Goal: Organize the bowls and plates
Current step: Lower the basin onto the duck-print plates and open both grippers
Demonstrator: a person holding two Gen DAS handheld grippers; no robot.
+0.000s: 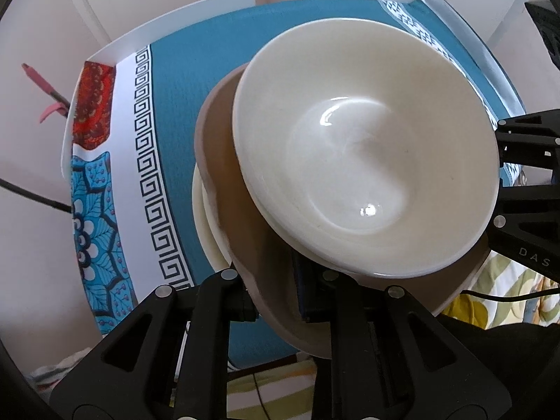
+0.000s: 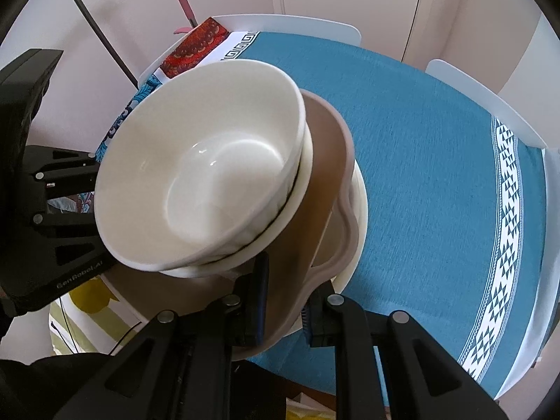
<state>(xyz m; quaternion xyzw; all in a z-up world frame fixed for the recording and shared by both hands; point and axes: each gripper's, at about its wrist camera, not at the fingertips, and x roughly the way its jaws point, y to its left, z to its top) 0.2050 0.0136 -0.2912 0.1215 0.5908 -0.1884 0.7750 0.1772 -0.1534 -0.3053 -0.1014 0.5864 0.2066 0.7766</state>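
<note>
- Stacking looks done: white bowl nested in another, both on the brown plate, over a cream plate.
- Left gripper and right gripper each pinch the brown plate's rim.
- Stack seems lifted above the table; setting it down remains.

A glossy cream bowl fills the middle of the left wrist view, upright and empty, nested in a second cream bowl whose rim shows just beneath it. Both sit on a flat tan plate with a wavy raised edge. Under that lies a cream plate, its edge showing at centre left.
</note>
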